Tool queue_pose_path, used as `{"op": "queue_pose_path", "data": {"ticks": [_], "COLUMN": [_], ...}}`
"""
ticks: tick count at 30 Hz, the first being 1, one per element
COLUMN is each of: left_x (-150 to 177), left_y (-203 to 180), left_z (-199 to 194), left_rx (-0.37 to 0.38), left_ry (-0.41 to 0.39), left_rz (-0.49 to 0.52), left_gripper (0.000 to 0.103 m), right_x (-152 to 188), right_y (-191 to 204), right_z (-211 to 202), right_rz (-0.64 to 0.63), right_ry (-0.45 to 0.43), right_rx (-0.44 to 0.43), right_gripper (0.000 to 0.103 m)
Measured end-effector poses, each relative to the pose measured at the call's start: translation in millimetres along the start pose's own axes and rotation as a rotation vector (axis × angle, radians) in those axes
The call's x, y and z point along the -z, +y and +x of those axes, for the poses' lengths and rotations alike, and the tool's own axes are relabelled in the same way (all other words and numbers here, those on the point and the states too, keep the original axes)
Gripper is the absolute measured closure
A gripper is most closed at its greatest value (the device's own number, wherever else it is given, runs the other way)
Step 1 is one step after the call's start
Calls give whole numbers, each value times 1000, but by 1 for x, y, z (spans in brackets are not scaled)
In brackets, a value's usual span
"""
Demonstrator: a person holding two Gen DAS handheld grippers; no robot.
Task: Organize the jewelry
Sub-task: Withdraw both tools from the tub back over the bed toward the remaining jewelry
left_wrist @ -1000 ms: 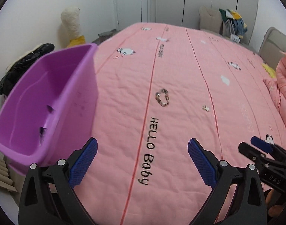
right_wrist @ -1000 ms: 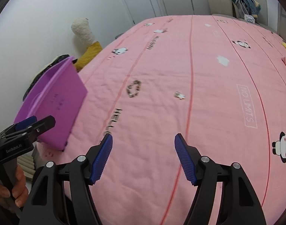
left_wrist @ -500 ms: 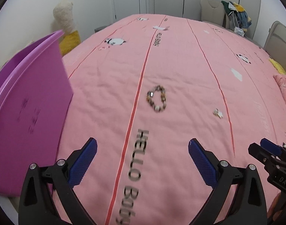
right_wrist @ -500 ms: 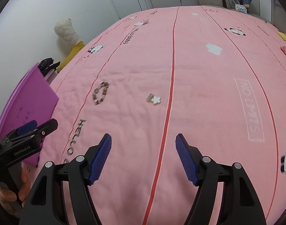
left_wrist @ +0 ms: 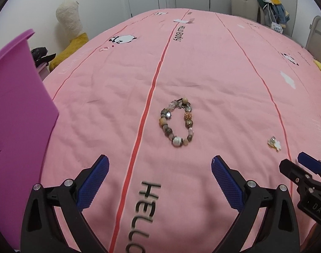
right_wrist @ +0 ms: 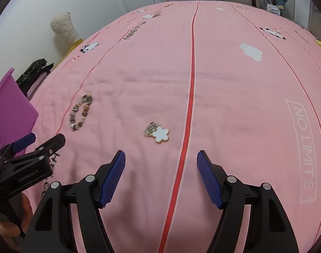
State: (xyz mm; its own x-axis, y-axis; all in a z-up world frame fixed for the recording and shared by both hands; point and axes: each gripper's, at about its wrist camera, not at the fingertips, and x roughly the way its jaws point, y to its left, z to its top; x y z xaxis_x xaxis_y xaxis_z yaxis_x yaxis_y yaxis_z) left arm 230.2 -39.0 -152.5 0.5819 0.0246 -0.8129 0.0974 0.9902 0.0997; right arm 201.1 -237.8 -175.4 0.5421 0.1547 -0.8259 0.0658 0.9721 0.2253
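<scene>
— Lying flat on the pink bed cover [left_wrist: 202, 67], the beaded bracelet [left_wrist: 177, 123] sits just right of a red stripe, its loop stretched away from the camera. Which gripper is closer?

— I'd judge the left gripper [left_wrist: 159, 174]: the bracelet is straight ahead of it, slightly right of centre, jaws wide apart and empty.

— And the flower charm [right_wrist: 159, 134]?

— That one lies well right of the bracelet, just ahead of the right gripper [right_wrist: 161, 169], a little left of its midline. Those jaws are apart too, holding nothing.

— Where would the pieces go?

— Probably the purple bin [left_wrist: 15, 113], standing at the left edge of the bed, beside the left gripper.
</scene>
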Motion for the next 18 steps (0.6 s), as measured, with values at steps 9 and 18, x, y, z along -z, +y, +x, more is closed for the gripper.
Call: {"op": "queue_pose_path", "data": {"ticks": [9,18], "left_x": [-11,-23], "left_y": [-4,-3], "left_z": [31,59], "left_rx": [-21,-28], "left_ry": [-2,23], "left_rz": [-2,-38], "left_gripper": [7,7], "right_x": [-9,-12], "right_y": [-2,2], "right_z": [19,28], "right_rz": [-17,-70], "right_ry": [-23,-38], "right_rx": [17,43], "right_gripper": [35,35]}}
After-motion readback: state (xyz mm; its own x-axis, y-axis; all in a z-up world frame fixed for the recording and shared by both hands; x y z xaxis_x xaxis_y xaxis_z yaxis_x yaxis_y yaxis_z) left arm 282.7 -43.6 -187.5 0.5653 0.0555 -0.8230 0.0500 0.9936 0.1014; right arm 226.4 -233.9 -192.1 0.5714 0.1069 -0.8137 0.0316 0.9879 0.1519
